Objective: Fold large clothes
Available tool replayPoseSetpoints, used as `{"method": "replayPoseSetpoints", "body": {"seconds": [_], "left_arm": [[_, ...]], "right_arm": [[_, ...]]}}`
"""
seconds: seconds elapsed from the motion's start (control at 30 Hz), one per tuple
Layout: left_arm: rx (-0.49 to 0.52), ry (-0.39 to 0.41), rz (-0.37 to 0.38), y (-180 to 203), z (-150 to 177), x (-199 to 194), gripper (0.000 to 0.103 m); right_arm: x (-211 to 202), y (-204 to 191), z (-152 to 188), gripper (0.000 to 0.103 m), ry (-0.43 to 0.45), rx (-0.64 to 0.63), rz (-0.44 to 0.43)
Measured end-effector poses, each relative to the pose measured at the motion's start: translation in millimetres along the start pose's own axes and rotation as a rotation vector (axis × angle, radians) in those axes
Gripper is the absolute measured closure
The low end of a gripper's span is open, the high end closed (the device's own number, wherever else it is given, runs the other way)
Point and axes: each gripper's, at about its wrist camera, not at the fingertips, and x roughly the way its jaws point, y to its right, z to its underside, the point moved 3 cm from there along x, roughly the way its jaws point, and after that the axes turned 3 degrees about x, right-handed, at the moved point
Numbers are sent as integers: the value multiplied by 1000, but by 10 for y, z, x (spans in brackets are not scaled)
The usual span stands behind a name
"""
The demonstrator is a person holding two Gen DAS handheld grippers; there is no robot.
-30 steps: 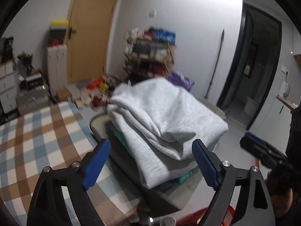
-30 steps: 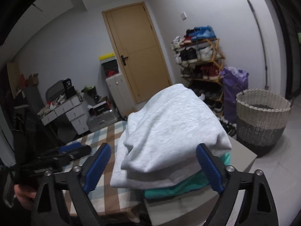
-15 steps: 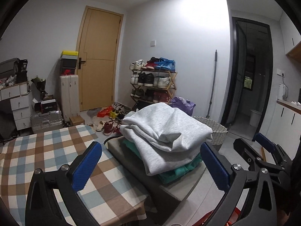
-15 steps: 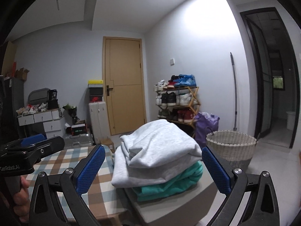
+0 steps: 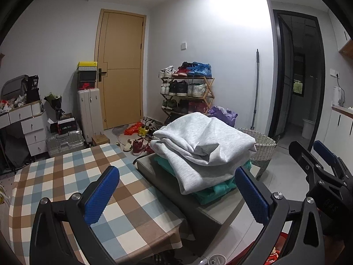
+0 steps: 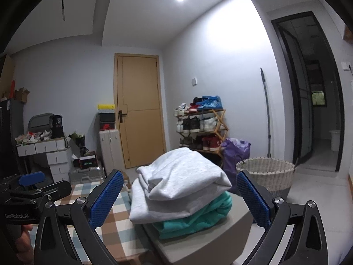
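Jaws of the left gripper (image 5: 176, 195) stand wide with nothing between them, and the right gripper (image 6: 179, 198) is equally spread and empty. Just beyond both sets of blue pads, clear of them, the folded grey sweatshirt (image 5: 205, 145) lies on a teal garment (image 6: 196, 216), stacked on a grey block (image 5: 220, 209) beside the checked table (image 5: 66, 176). That fold looks finished; the sensible move is probably to fetch the next piece without nudging the stack. Farther back stand a wicker basket (image 6: 267, 172) and shoe rack (image 5: 187, 90).
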Motion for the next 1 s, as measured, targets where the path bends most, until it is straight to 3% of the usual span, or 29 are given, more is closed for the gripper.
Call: {"method": "replayPoseSetpoints", "body": {"seconds": [1.0], "left_arm": [[33,-14,-7,198,19,-91,1]], "right_arm": [[-117,63,65,0,-3,-17,16]]}}
